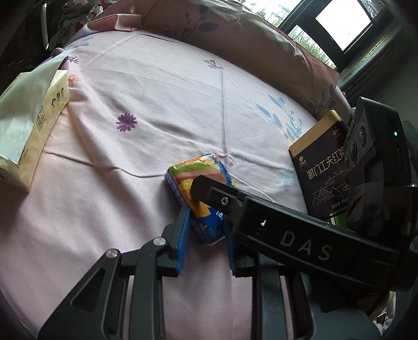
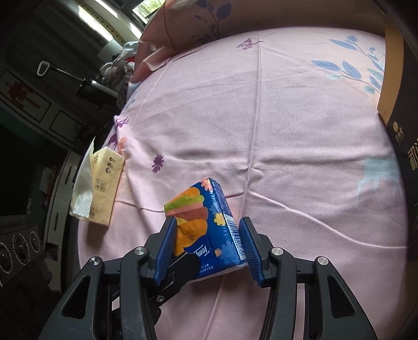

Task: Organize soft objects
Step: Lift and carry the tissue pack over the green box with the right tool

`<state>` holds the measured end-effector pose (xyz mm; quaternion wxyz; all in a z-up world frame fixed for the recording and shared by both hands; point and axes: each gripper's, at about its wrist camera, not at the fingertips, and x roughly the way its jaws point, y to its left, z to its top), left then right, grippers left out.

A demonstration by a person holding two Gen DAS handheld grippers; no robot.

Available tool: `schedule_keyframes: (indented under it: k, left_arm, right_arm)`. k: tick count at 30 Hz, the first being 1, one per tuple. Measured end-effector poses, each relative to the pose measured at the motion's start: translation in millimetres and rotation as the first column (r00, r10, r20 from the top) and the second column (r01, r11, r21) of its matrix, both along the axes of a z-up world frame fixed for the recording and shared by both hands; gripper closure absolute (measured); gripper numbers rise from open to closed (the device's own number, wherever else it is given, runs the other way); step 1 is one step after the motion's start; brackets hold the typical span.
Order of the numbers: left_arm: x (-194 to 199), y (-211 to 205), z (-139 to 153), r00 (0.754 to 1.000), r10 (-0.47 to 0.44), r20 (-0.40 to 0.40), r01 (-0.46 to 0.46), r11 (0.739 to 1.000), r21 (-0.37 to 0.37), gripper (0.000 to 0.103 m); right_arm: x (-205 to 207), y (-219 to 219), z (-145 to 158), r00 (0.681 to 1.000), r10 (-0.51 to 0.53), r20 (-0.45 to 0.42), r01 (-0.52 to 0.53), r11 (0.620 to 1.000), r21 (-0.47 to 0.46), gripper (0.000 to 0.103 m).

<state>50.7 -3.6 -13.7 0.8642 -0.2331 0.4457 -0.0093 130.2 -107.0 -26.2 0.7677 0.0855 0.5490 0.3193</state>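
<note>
Pink bedsheet (image 2: pixel 287 136): yellow tissue pk (image 2: pixel 104 188), black box (image 1: pixel 321 172)

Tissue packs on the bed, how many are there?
2: a yellow pack at the bed's left edge, and a blue pack between the right claw's pads. Others may be hidden.

A pink floral sheet (image 1: pixel 146 109) covers the bed, a matching pillow (image 1: pixel 235 34) lies at its far edge, and a daylit dark-framed window (image 1: pixel 342 23) stands beyond the pillow.
</note>
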Motion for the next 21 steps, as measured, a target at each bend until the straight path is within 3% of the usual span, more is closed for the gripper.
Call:
schedule_keyframes:
  k: [3,9,15,21]
  left_arm:
    - [-5,-4,9,0.999,-0.036,0.037,0.036,0.999,0.013,0.080]
    - [-25,-23,54,0.969,-0.087,0.230,0.079,0.996,0.045,0.078]
    - [-49,-64,108,0.893,-0.175,0.414,0.124,0.981,0.148,0.077]
    - [-53,-102,143,0.824,-0.288,0.488,0.214,0.956,0.203,0.076]
  right_arm:
    - [-5,-7,6,1.000,-0.021,-0.006,0.022,0.999,0.030,0.051]
    - [-27,-33,64,0.988,-0.067,0.140,0.054,0.994,0.095,0.051]
    - [-53,-79,124,0.949,-0.137,0.283,0.082,0.977,0.197,0.051]
    - [-73,-133,161,0.896,-0.245,0.371,0.157,0.955,0.251,0.051]
